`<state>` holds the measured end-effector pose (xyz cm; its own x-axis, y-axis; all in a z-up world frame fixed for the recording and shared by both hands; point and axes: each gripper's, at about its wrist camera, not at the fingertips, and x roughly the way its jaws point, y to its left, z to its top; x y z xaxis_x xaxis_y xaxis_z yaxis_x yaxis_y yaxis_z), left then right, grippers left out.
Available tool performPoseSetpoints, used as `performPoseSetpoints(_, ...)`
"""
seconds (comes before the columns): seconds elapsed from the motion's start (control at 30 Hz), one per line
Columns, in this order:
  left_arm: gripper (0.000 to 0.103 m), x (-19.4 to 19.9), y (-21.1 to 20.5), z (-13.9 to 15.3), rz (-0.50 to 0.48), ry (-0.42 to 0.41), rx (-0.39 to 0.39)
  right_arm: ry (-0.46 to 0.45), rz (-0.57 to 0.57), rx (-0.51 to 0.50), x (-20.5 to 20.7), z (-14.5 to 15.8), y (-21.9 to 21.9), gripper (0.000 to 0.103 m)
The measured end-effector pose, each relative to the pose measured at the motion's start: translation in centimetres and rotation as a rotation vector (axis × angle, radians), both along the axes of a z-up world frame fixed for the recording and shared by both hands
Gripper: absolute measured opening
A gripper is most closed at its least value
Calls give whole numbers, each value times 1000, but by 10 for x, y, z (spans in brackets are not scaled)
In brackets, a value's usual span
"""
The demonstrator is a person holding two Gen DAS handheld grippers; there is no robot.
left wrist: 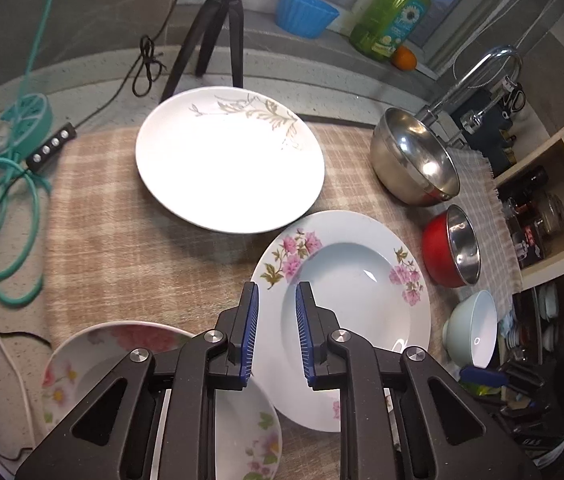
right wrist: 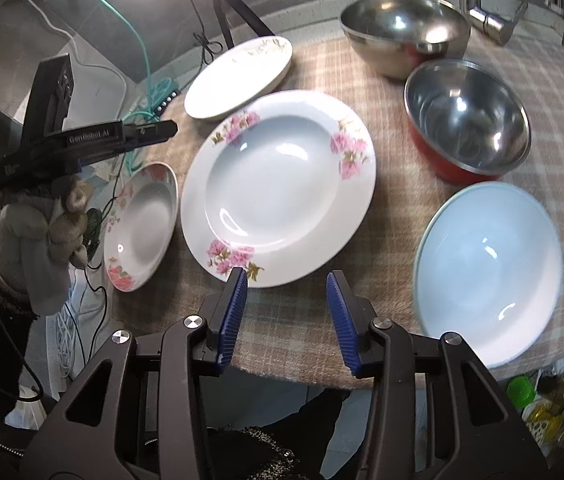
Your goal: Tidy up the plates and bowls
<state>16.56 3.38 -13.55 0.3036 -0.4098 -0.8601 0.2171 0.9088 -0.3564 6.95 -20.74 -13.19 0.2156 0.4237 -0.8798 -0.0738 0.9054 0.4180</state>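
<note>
A big white deep plate with pink flowers on its rim (right wrist: 278, 188) lies flat and face up in the middle of the tan checked cloth (right wrist: 362, 56). It is round, so it has no long side. Just left of it sits a small white dish with pink and red flowers (right wrist: 142, 224), a little tipped. Behind it is a plain white plate with a thin brown leaf drawing (left wrist: 230, 160), and it looks a bit tipped too.

On the right stand three bowls, all open side up: a big shiny steel bowl (right wrist: 402, 32), a red bowl with a shiny steel inside (right wrist: 468, 120), and a pale blue-green bowl, white inside (right wrist: 490, 272).

The left gripper (left wrist: 277, 286) hovers over the near-left rim of the flower plate, its blue pads a small way apart and holding nothing. In the right wrist view its black side reads "GenRobot.AI", as far as the blur lets me read it. The right gripper (right wrist: 287, 274) is near the front rim of the same plate, jaws wide and holding nothing.

A green soap bottle (left wrist: 394, 16) stands on the back ledge; its label is too small to read.
</note>
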Motion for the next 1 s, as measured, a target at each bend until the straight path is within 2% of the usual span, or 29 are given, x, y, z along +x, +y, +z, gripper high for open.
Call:
performPoseSetpoints(0.13,17,8,1,-8,-15,22,0,45,-39,19,1,-14,1,35)
performPoseSetpoints(0.4,13,20,4,-24,-37,71,-16,85,-98,21,5,-27,1,32)
performPoseSetpoints(0.57,12,23,-2,-27,-66,77,-20,123,-123,28,7,-40,2,25)
performPoseSetpoints(1.0,12,34,-7,-36,-99,107,-24,134,-171,41,14,-52,-2,24)
